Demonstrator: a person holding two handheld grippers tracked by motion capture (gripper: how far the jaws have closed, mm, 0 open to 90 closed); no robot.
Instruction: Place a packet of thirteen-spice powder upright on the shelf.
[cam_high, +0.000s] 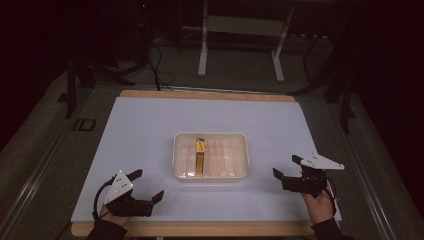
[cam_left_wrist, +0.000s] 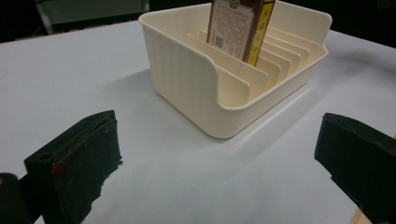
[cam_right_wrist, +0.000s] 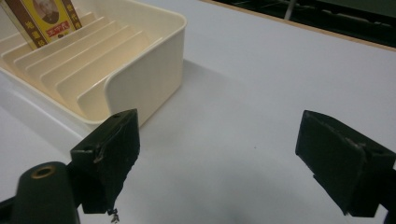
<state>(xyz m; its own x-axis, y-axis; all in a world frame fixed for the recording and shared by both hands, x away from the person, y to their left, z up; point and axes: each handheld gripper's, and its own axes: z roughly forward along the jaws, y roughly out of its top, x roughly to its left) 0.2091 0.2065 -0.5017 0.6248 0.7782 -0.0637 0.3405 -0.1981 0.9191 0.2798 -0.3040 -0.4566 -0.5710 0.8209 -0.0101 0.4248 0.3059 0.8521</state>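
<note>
Both grippers rest low over the white table (cam_high: 150, 130), jaws spread wide with nothing between them. Left gripper (cam_high: 148, 186) sits at the near left, held by the person's left hand (cam_high: 112, 216); right gripper (cam_high: 288, 167) sits at the near right, held by the right hand (cam_high: 320, 202), and both point toward the tray. Cream slotted tray (cam_high: 241, 160) lies at the table's centre, between the two grippers and apart from each; its parallel dividers run from the near side to the far side. Yellow-and-brown box (cam_high: 200, 155) stands on edge in a slot left of the tray's middle, held between dividers. Its long axis runs along the slot, near to far in the high view. Left gripper view shows the box (cam_left_wrist: 240, 28) rising above the tray wall (cam_left_wrist: 187, 84), its printed face turned toward that gripper. Right gripper view shows its yellow face (cam_right_wrist: 44, 18) above the dividers.
</note>
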